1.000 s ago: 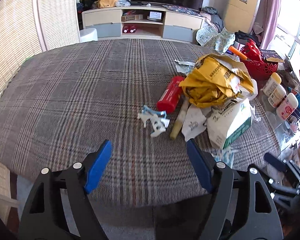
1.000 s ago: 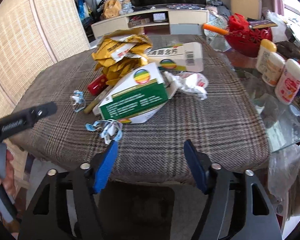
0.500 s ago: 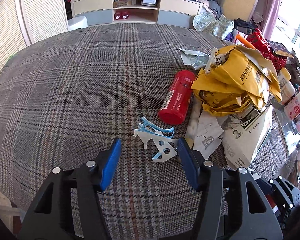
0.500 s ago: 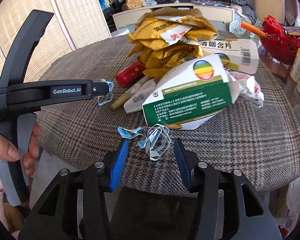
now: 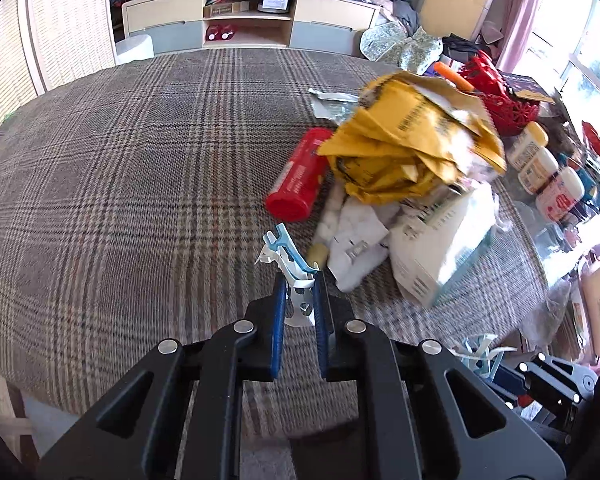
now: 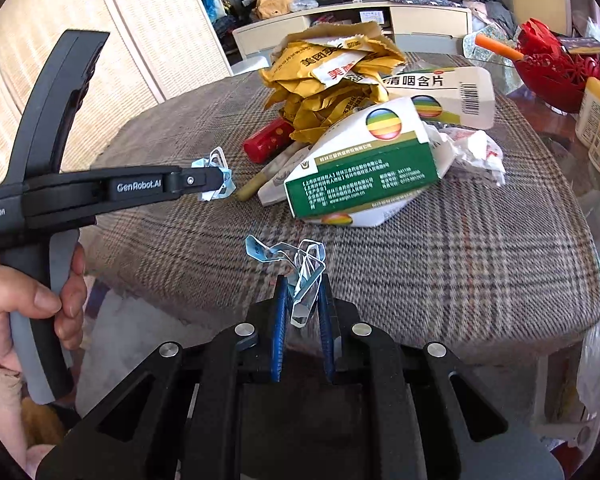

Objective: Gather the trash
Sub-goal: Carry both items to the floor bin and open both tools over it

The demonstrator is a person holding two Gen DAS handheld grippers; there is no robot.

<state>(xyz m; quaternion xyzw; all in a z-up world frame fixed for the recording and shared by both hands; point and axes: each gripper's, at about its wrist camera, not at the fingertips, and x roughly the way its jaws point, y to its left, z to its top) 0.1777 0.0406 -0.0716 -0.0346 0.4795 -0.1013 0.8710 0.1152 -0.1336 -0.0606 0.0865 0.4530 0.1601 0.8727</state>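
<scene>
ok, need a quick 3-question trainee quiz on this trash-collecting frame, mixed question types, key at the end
1. True or false: the left gripper has the red tube between its fingers.
2. What is between the right gripper's fingers?
A. green and white box
B. blue and white plastic scrap
C. yellow bag
3. Fill in: the crumpled yellow paper bag lies partly over the red ____.

Key
1. False. Its jaws are closing on a blue and white plastic scrap; the tube lies on the plaid cloth.
2. B, the near scrap, jaws closing; the green and white box lies beyond it.
3. tube
</scene>
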